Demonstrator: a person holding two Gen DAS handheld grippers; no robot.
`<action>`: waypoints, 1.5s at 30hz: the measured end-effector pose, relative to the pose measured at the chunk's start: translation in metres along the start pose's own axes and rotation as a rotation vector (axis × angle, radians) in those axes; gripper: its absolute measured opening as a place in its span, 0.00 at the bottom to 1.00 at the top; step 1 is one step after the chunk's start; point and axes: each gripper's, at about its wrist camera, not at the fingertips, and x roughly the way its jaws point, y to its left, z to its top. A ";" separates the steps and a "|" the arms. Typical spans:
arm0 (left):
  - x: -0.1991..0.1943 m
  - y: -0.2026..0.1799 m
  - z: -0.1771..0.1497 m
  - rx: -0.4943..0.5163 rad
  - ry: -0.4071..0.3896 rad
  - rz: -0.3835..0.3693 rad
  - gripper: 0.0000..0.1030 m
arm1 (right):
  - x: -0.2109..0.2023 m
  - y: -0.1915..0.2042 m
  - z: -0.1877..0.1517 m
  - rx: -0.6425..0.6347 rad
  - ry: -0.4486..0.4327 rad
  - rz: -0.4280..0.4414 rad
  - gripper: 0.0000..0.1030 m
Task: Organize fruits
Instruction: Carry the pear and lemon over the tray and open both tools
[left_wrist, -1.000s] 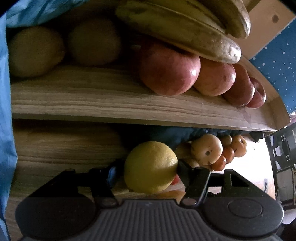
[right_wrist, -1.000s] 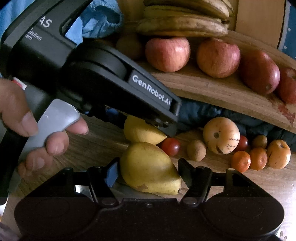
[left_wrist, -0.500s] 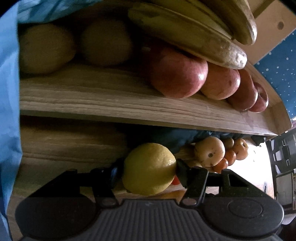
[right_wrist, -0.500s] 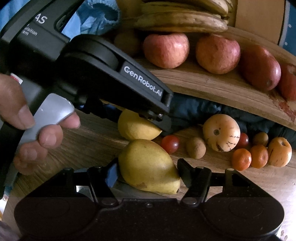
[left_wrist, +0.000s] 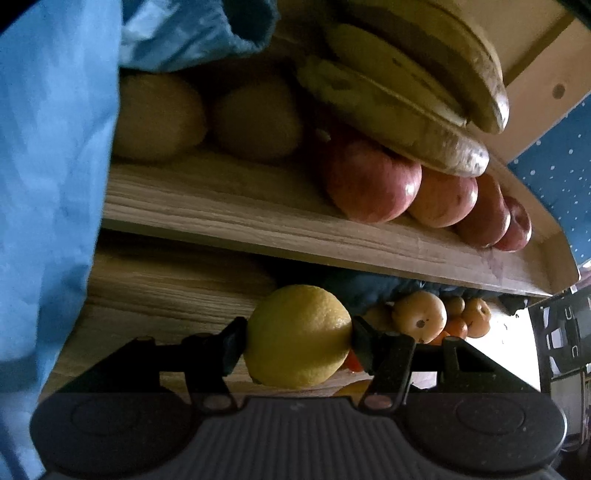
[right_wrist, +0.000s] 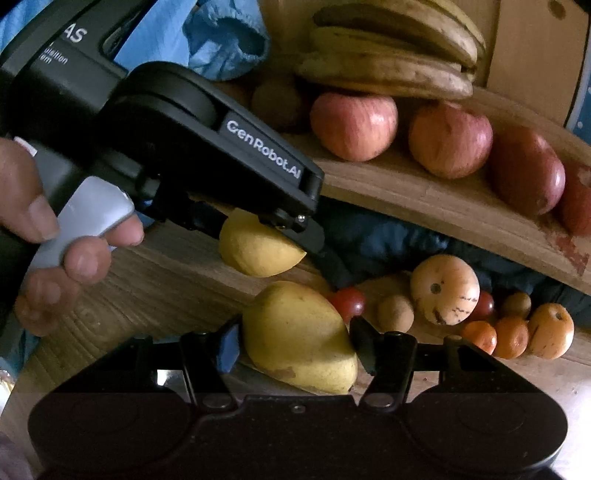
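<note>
Since a second ago, left gripper (left_wrist: 297, 338) has risen toward shelf (left_wrist: 258, 218), lemon (left_wrist: 297, 336) pinched, low centre. Right gripper (right_wrist: 295, 334) clamps pear (right_wrist: 299, 336), low centre. Beyond: small fruits (right_wrist: 443, 290) at right. Farthest, up top: apples (right_wrist: 352, 125), bananas (right_wrist: 388, 55).

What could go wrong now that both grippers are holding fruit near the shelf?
The round yellow lemon is pinched only at its sides by the left gripper, so it could slip out. The wooden shelf already holds red apples under a bunch of bananas; a nudge might roll them off. The right gripper, holding the yellow pear, sits close to the left one and might bump it.
</note>
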 end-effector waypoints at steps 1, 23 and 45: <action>-0.002 0.000 0.000 -0.001 -0.004 -0.001 0.62 | -0.002 0.001 0.001 -0.004 -0.003 -0.001 0.61; -0.046 -0.007 -0.057 0.094 0.011 -0.026 0.62 | -0.066 0.039 -0.042 -0.023 -0.005 0.012 0.59; -0.047 -0.018 -0.119 0.248 0.134 -0.070 0.62 | -0.086 0.072 -0.091 0.042 0.095 0.049 0.59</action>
